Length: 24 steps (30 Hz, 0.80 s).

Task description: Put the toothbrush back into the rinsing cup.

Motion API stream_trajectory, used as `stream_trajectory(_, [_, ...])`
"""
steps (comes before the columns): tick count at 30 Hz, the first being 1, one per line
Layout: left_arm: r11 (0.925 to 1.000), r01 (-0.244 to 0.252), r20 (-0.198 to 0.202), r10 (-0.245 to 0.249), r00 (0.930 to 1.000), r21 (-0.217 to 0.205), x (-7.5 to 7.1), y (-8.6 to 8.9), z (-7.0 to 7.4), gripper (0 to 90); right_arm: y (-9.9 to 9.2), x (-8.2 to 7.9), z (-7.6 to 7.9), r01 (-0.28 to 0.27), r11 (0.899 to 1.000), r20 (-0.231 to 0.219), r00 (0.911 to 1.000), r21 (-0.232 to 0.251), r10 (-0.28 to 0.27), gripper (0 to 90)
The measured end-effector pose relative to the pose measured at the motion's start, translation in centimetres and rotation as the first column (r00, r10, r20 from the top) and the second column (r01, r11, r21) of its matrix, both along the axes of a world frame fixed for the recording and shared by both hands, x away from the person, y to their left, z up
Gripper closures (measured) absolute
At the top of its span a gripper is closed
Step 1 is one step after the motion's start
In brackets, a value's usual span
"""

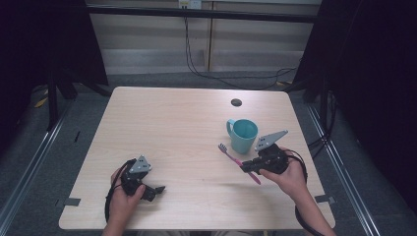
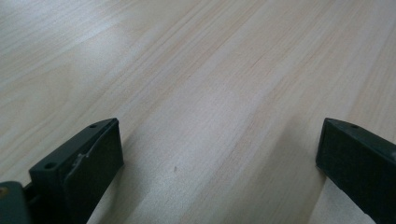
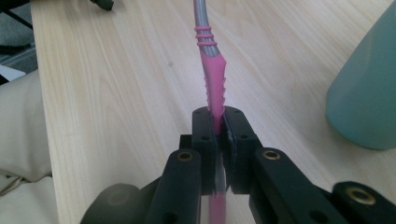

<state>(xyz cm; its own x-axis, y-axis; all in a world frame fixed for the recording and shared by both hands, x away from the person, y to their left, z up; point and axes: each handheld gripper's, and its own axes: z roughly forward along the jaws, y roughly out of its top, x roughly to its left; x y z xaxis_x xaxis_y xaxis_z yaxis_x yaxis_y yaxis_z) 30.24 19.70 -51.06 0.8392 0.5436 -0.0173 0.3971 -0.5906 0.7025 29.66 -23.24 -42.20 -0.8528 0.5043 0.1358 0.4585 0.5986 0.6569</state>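
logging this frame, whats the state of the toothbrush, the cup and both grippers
toothbrush: clamped by its pink handle, head towards the cup
cup: upright on the table, looks empty
right gripper: shut on the toothbrush
left gripper: open, nothing between its jaws, low over the table

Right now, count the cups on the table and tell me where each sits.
1. The teal cup stands upright on the table's right half, just beyond the right gripper, which holds a pink toothbrush.
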Motion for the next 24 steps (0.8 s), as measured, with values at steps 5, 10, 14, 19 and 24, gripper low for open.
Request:
stream_trajectory(5, [1.0000,0.000,0.001,0.000,1.0000,0.001,0.0,0.0,0.0,0.3,-0.3,0.0,0.2,0.033,0.998,0.016,0.9993,0.046,-0.033,84.4])
stream_trajectory(10, [1.0000,0.000,0.001,0.000,1.0000,0.001,0.0,0.0,0.0,0.3,-0.7,0.0,0.4,0.068,0.994,0.033,0.9969,0.087,-0.071,84.4])
stream_trajectory(14, [1.0000,0.000,0.001,0.000,1.0000,0.001,0.0,0.0,0.0,0.3,-0.9,0.0,0.6,0.086,0.991,0.049,0.9946,0.100,-0.091,84.5])
stream_trajectory(19, [1.0000,0.000,0.001,0.000,1.0000,0.001,0.0,0.0,0.0,0.3,-1.2,-0.1,0.7,0.100,0.987,0.060,0.9924,0.123,-0.108,84.5])
stream_trajectory(24, [1.0000,0.000,0.001,0.000,1.0000,0.001,0.0,0.0,0.0,0.3,-1.5,-0.1,1.0,0.127,0.978,0.070,0.9876,0.165,-0.141,84.5])
